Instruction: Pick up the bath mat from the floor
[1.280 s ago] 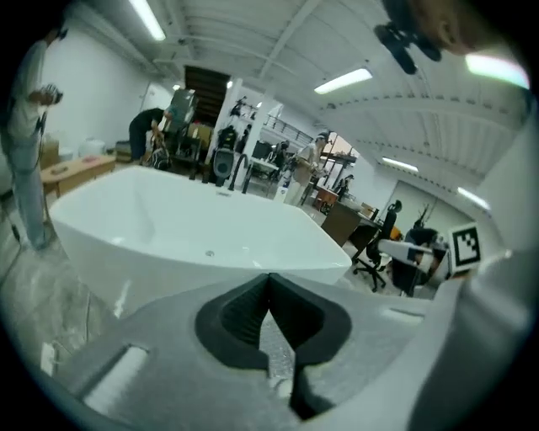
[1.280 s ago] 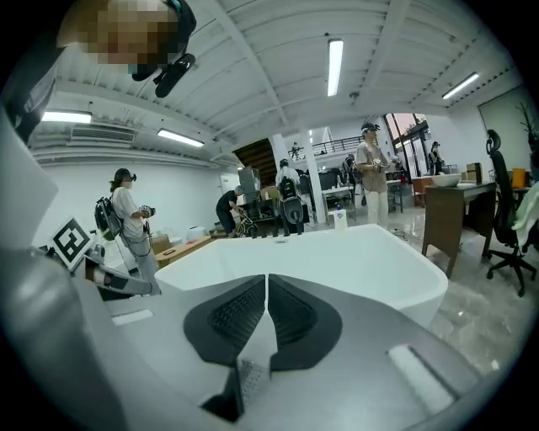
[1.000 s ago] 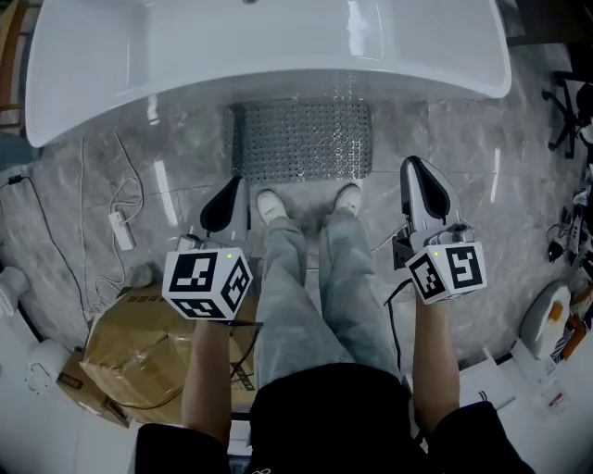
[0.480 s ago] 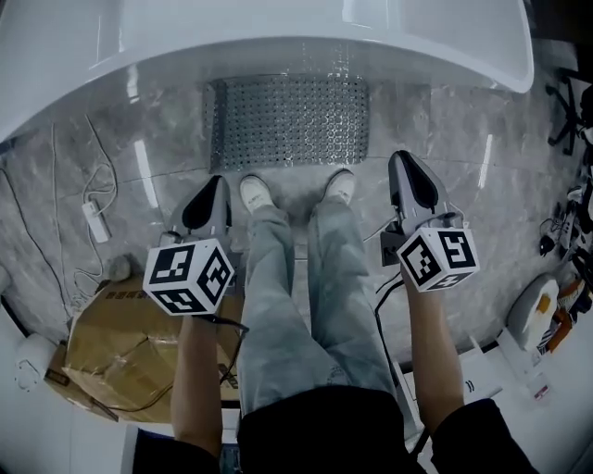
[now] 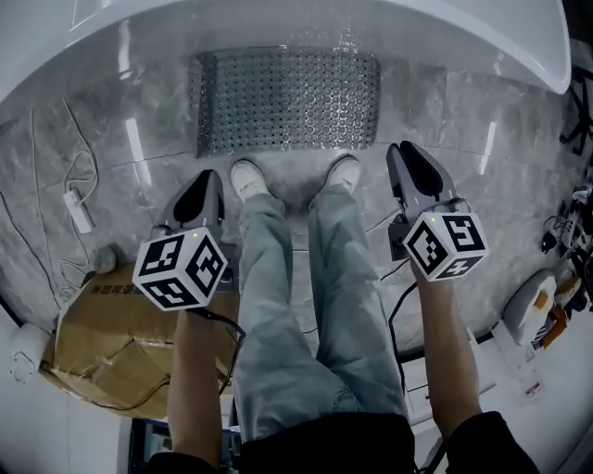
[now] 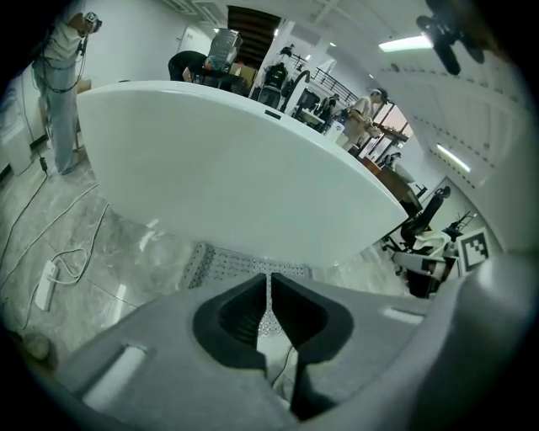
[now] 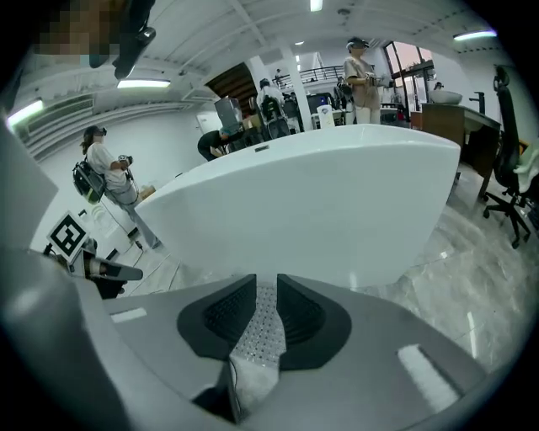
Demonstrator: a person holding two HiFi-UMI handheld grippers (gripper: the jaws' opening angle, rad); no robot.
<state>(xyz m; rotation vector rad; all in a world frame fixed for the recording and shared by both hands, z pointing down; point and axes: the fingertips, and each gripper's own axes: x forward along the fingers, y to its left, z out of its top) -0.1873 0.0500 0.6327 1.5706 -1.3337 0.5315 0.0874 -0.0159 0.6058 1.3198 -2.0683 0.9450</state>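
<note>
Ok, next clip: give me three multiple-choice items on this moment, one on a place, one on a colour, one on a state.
1. Where is the bath mat?
A. on the floor against the bathtub
B. inside the bathtub
C. hung on a wall hook

2. What colour is the bathtub?
A. black
B. white
C. green

3. How does the bath mat lie?
A. rolled up
B. draped over the bathtub's rim
C. spread flat

Answers: 1 A, it lies on the marble just below the tub, ahead of the shoes; 2 B, its wall is glossy white; 3 C, its whole dotted face shows.
</note>
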